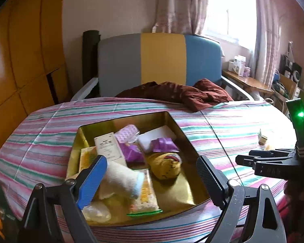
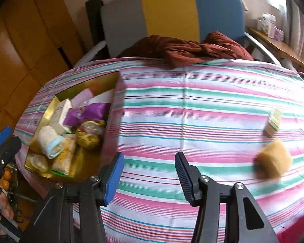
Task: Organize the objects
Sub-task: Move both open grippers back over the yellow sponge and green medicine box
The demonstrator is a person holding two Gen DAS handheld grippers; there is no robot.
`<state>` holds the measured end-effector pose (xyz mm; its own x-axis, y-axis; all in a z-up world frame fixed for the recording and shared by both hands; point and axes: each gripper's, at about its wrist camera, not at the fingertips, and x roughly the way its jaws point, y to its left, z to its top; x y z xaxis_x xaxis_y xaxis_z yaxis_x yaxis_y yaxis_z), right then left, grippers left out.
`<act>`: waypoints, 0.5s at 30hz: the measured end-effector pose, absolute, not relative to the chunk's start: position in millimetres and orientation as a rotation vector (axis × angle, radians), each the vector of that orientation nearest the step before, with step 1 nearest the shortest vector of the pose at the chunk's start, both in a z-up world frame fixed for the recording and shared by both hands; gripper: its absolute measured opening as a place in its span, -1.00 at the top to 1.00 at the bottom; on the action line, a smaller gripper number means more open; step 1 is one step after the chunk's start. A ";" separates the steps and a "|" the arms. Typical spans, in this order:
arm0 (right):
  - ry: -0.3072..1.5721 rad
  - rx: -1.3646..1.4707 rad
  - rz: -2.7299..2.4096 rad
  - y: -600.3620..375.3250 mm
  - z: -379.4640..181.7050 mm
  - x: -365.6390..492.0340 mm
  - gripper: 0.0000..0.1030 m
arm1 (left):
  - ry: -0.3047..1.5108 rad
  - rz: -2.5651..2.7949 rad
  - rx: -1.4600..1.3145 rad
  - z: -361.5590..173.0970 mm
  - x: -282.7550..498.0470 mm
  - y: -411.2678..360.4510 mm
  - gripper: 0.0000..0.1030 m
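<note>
Left-wrist view shows the gold box [image 1: 173,119] already crowded while the left gripper [image 1: 152,182] hangs released above it, and right-wrist view shows the right gripper [image 2: 150,177], unclenched and empty, near the sponge [image 2: 274,158] and small carton [image 2: 273,122] left on the striped sheet [image 2: 192,101].

One gold tin [image 1: 178,125] sits on the striped bed sheet [image 2: 192,105]. Inside it: two purple packets [image 1: 165,144], one rolled white towel [image 1: 123,179], one yellow pouch [image 1: 166,165], one white carton [image 1: 109,147]. Loose on the sheet: one yellow sponge [image 2: 274,159], one small green-and-cream box [image 2: 273,122].
</note>
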<state>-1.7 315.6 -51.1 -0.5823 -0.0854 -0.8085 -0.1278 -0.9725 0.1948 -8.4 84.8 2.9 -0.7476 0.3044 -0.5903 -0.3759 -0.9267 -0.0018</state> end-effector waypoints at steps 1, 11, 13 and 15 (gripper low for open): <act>0.369 -1.422 2.736 321.8 -51.7 0.9 -0.02 | 0.172 2.626 -0.857 3.3 -8.0 88.3 -0.76; 0.506 -1.359 2.559 405.9 -52.4 34.5 -0.02 | 0.244 2.517 -0.828 5.6 -6.8 134.7 -0.76; 0.534 -1.331 2.513 424.8 -50.1 43.0 -0.02 | 0.259 2.493 -0.818 6.1 -6.7 145.9 -0.76; 0.561 -1.302 2.461 443.1 -48.5 52.5 -0.02 | 0.268 2.462 -0.815 6.2 -7.1 158.8 -0.76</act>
